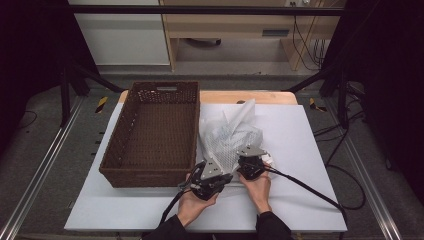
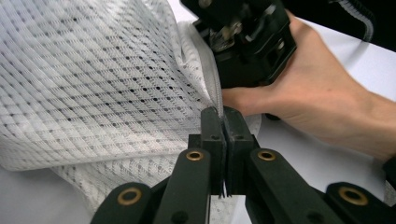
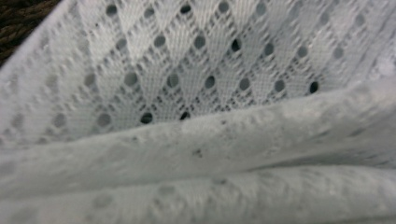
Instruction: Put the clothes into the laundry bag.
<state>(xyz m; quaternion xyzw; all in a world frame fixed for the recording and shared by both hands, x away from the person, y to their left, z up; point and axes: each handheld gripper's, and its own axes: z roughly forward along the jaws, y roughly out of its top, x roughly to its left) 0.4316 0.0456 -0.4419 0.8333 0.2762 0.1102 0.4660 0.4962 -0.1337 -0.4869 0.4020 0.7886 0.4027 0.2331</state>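
Now the left hand-held gripper (image 2: pixel 219 116) pinches the white mesh bag's (image 1: pixel 231 137) edge; the right hand-held gripper (image 1: pixel 251 166) is closed against the same bag, beside the wicker basket (image 1: pixel 122 145) on the worktop (image 1: pixel 295 150).

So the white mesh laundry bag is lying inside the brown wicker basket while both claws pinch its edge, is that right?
Not quite. The white mesh laundry bag lies on the white table, to the right of the brown wicker basket, not inside it, as the high view shows. The left claw is pinching its edge; the right claw sits against it too.
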